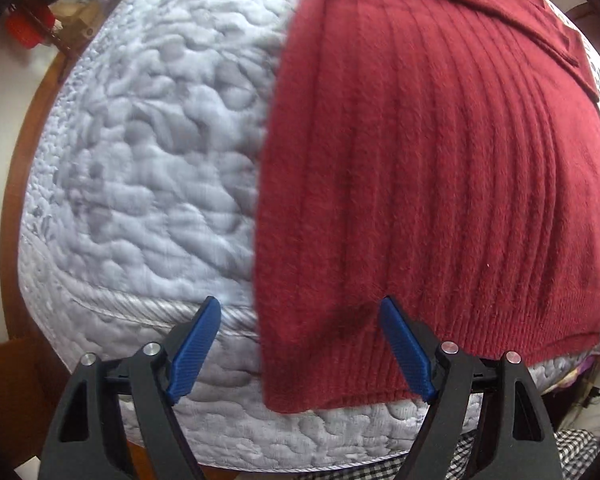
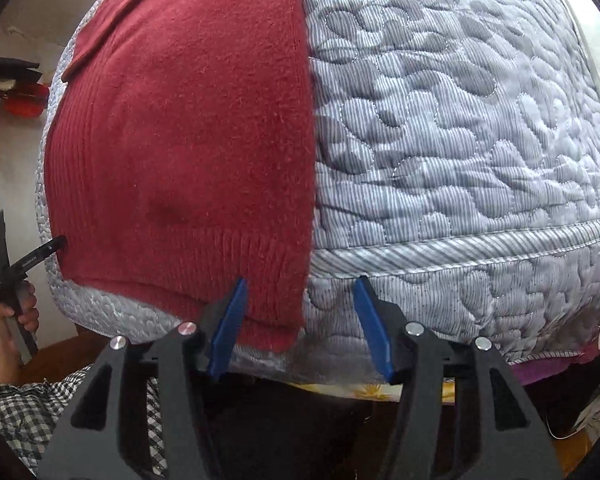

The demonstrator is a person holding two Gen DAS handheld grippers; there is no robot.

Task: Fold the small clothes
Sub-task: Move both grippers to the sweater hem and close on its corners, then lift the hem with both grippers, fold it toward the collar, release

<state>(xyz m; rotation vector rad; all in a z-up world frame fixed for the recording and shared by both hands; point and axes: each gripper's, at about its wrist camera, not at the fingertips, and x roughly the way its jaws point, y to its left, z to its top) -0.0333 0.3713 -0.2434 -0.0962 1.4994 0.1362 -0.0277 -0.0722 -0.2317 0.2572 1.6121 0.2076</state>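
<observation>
We see a dark red knitted sweater spread flat on a pale blue-grey quilted mattress, its ribbed hem hanging slightly over the near edge. Our left gripper stands wide open with nothing between its blue pads; the sweater's left hem corner lies in the gap between the jaws, the left pad over bare quilt and the right pad in front of the red knit, though we cannot tell whether either pad touches the cloth. Our right gripper is likewise open and holds nothing; the sweater's right hem corner sits just inside its left pad, while the right pad is over the quilted side of the mattress, apart from the garment. The left wrist view shows what the right does not: a folded-over strip of red fabric crossing the top of the sweater toward the far right, a wooden frame curving round the mattress's left side, and a red object at the far left that is too blurred to name. The right wrist view adds a person's hand at the lower left gripping the black handle of the other tool, a black-and-white checked sleeve beneath it, and the striped piping that runs along the mattress edge in sharp detail.
</observation>
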